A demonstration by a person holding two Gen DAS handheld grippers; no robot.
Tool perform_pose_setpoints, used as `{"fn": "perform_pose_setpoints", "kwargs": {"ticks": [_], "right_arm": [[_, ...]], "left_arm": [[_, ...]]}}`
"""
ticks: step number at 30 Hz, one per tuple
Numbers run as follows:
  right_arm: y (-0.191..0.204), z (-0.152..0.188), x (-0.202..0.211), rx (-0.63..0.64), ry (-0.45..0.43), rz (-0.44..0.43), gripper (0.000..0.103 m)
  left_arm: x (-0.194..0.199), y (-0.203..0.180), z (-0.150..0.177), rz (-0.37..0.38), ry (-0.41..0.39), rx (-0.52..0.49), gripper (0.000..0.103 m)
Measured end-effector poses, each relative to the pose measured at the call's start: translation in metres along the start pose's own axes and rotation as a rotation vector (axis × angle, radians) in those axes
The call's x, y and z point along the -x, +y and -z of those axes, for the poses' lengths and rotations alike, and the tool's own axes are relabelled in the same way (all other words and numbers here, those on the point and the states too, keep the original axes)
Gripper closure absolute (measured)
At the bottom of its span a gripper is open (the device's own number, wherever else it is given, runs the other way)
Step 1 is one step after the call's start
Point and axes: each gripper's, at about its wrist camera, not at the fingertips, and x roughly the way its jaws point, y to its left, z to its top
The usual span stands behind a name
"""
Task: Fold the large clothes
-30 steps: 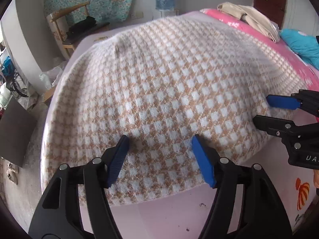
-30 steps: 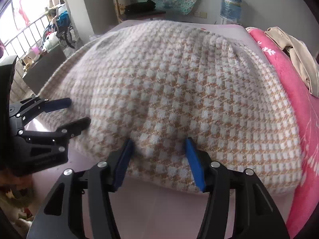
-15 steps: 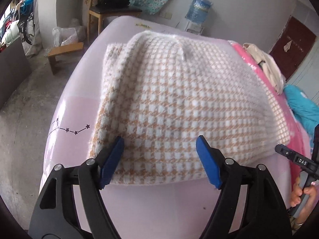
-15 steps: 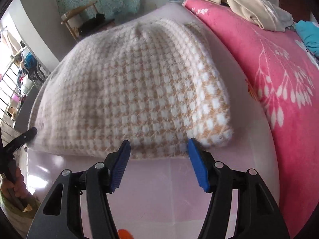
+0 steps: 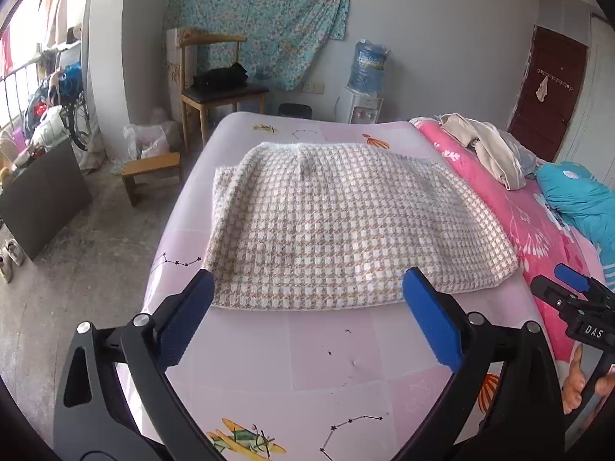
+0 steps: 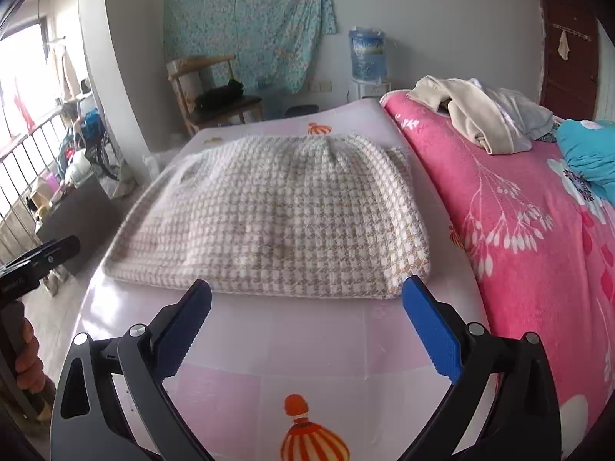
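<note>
Two pairs of fingers were spread wide and held nothing: my left gripper [image 5: 307, 319] hung over the near part of the bed [image 5: 292, 349], its blue fingers [image 5: 432, 322] framing the near hem of the garment, and my right gripper [image 6: 307, 319] did the same from the right, its fingers [image 6: 430, 326] just short of the cloth.

Beyond them the houndstooth sweater [image 5: 346, 223] lay flat on the pale pink sheet, already doubled into a broad rectangle, with its near edge close to both grippers and its far edge toward the foot of the bed. It sat left of the pink floral blanket [image 6: 538, 230] without clearly touching it.

I judged the knit thick, fuzzy and soft, light for its bulk, and not slippery; it would sag and stretch if lifted by one point. The layers looked plump at the near fold, so a shallow pinch might catch only the top ply. I would take the two near corners, one per gripper, biting deep through all layers.

A heap of beige clothes [image 6: 472, 119] lay far right.
</note>
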Motion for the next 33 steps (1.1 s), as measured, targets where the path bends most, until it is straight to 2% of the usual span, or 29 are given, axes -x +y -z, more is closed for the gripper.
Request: {"fn": "perform_pose_setpoints", "kwargs": {"ticks": [3, 6, 11, 13, 16, 22, 33], "right_arm": [[0.012, 0.003, 0.007, 0.041, -0.013, 0.060, 0.006], [0.020, 0.004, 0.013, 0.078, -0.030, 0.084, 0.006], [0.033, 0.001, 0.019, 0.122, -0.062, 0.145, 0.006], [0.032, -0.001, 0.018, 0.114, -0.062, 0.145, 0.006], [0.028, -0.002, 0.011, 0.079, -0.020, 0.117, 0.006], [0.021, 0.000, 0.001, 0.054, 0.015, 0.123, 0.006], [0.025, 0.002, -0.019, 0.045, 0.100, 0.127, 0.006]], "left_arm": [[0.007, -0.013, -0.001, -0.050, -0.007, -0.047, 0.008], [0.009, -0.025, 0.000, -0.084, -0.004, -0.081, 0.008], [0.005, -0.038, 0.001, -0.164, -0.012, -0.088, 0.008], [0.001, -0.041, 0.001, -0.172, -0.003, -0.085, 0.008], [-0.010, -0.043, -0.001, -0.156, 0.055, -0.061, 0.008], [-0.032, -0.053, 0.004, -0.237, 0.136, -0.077, 0.008], [-0.048, -0.046, 0.013, -0.228, 0.217, -0.039, 0.008]]}}
